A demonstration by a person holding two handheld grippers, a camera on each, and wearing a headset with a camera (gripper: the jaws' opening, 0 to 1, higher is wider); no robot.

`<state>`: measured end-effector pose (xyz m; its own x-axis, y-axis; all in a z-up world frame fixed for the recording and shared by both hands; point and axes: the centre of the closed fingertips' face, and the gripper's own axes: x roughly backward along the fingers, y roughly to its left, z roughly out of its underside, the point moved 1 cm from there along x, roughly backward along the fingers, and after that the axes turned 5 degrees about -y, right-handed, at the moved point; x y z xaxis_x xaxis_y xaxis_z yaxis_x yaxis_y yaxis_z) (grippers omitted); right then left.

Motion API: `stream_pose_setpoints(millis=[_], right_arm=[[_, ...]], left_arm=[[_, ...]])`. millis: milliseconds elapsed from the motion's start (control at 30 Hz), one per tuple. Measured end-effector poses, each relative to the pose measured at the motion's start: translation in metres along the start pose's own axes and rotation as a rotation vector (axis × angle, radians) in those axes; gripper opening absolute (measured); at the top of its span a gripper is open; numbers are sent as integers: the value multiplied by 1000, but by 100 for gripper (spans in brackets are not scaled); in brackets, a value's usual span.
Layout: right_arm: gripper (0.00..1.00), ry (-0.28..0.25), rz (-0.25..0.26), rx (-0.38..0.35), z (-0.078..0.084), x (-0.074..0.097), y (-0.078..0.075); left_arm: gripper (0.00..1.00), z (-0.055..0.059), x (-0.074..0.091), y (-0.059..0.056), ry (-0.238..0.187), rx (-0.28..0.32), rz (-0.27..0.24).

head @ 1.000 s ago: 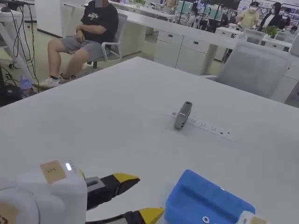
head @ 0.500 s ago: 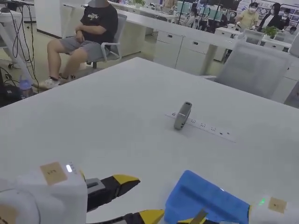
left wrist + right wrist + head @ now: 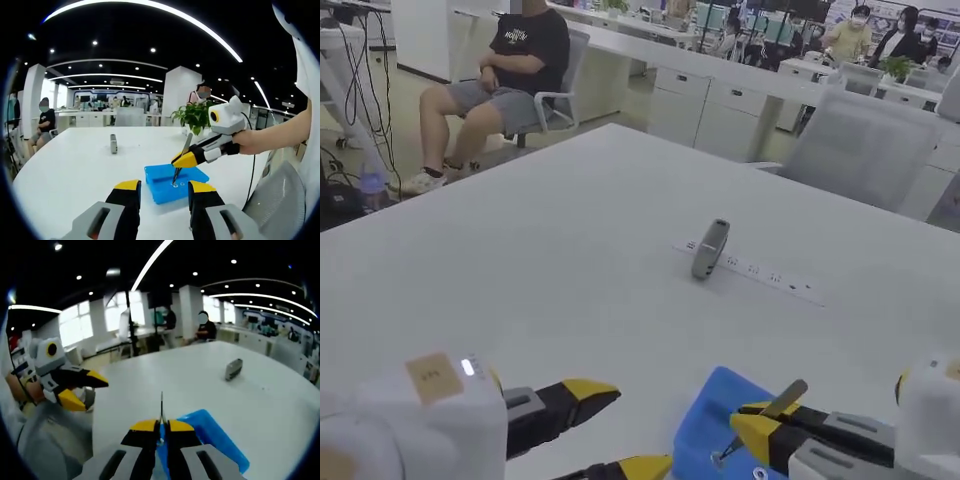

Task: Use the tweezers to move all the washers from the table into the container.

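A: Head view, what is noted?
B: The left gripper (image 3: 640, 428) is held low over the white table (image 3: 570, 260), jaws apart. The right gripper (image 3: 750, 428) is clamped on the tweezers (image 3: 788, 395), whose tip is angled down into the blue container (image 3: 705, 425). A small washer (image 3: 759, 472) is seen in it. A grey device (image 3: 710, 248) lies well apart.

A: Left gripper view?
B: Its own jaws are spread, with nothing between them. The container (image 3: 156, 176) is seen just beyond. Two washers (image 3: 176, 184) lie inside, at the tweezers (image 3: 186, 145) tip; whether one is pinched cannot be told.

A: Right gripper view?
B: The jaws are closed on the tweezers (image 3: 161, 407), above the container (image 3: 220, 440). The left gripper (image 3: 92, 395) is seen off to one side, open
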<state>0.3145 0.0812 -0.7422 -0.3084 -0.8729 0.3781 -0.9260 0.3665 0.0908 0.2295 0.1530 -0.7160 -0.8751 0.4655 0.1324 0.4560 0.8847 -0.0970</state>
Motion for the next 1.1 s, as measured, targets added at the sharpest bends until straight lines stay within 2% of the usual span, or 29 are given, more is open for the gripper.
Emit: stream_pose_setpoints(millis=[200, 633, 867, 1100], right_arm=[[3, 25, 40, -17, 10, -7, -22], [3, 100, 73, -68, 39, -26, -53], [3, 125, 80, -69, 48, -32, -58], [3, 151, 90, -47, 54, -30, -58]], left_arm=[[36, 0, 0, 0, 3, 0, 2], [36, 0, 0, 1, -1, 3, -5], [36, 0, 1, 2, -4, 7, -11], [36, 0, 1, 2, -5, 7, -11]])
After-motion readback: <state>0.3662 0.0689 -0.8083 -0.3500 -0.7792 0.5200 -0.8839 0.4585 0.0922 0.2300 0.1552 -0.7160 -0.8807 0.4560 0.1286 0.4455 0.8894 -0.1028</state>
